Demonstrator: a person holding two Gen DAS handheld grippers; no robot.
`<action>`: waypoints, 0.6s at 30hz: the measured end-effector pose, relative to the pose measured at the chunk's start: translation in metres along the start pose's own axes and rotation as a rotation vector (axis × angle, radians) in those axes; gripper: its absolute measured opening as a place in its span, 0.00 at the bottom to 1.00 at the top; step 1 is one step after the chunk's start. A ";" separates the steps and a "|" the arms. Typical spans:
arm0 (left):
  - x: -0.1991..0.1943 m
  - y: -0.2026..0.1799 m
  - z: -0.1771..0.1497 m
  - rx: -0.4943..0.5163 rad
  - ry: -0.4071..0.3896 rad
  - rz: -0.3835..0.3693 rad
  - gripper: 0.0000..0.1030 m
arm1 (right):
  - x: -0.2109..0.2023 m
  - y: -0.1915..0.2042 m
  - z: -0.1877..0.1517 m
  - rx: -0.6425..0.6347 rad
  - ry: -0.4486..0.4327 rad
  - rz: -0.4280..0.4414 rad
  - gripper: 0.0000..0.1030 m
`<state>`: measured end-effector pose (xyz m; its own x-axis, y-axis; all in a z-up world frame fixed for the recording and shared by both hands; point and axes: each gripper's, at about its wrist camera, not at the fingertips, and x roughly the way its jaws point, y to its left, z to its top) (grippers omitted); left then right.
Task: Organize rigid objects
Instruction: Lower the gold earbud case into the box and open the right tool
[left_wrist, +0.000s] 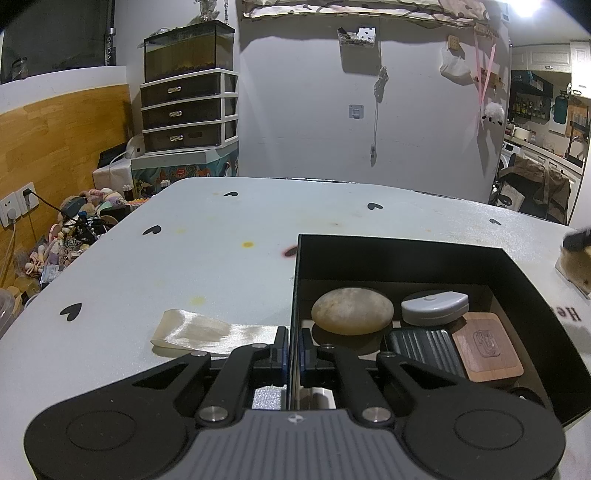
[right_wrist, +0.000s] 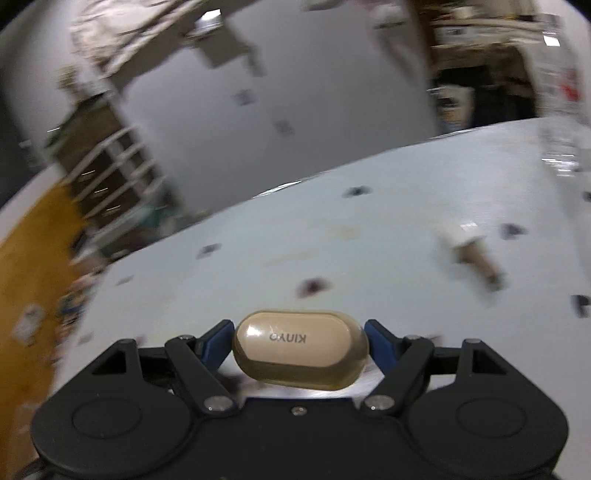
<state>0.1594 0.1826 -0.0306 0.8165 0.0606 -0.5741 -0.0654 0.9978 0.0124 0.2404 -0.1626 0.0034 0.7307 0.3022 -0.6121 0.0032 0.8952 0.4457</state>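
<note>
The beige case (right_wrist: 300, 349) sits pinched in the right tool (right_wrist: 300, 345) above the counter (right_wrist: 369, 240); carried level, it should lower into the black box (left_wrist: 406, 258), whose wall the left tool (left_wrist: 293, 349) clamps.

Beige oval case (right_wrist: 300, 349), right wrist view: lid carries dark lettering, upside down toward the camera, reading "KINYO" (last letters uncertain). Table (left_wrist: 229, 266), left wrist view, right edge beside the black box (left_wrist: 406, 258): inverted dark print, "He" legible, remainder cut off. Wooden block (left_wrist: 487, 345) in the box: embossed emblem, not readable.
</note>
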 end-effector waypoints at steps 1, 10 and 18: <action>0.000 0.000 0.000 0.000 0.000 0.000 0.05 | -0.003 0.012 -0.001 -0.017 0.022 0.047 0.75; 0.002 0.000 0.000 -0.004 0.003 -0.006 0.05 | 0.004 0.095 -0.033 -0.188 0.250 0.240 0.75; 0.002 0.002 -0.001 -0.023 -0.006 -0.027 0.05 | 0.024 0.117 -0.066 -0.191 0.431 0.262 0.75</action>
<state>0.1604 0.1848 -0.0321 0.8218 0.0344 -0.5687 -0.0570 0.9981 -0.0220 0.2133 -0.0284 -0.0024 0.3440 0.5946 -0.7267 -0.2954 0.8032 0.5173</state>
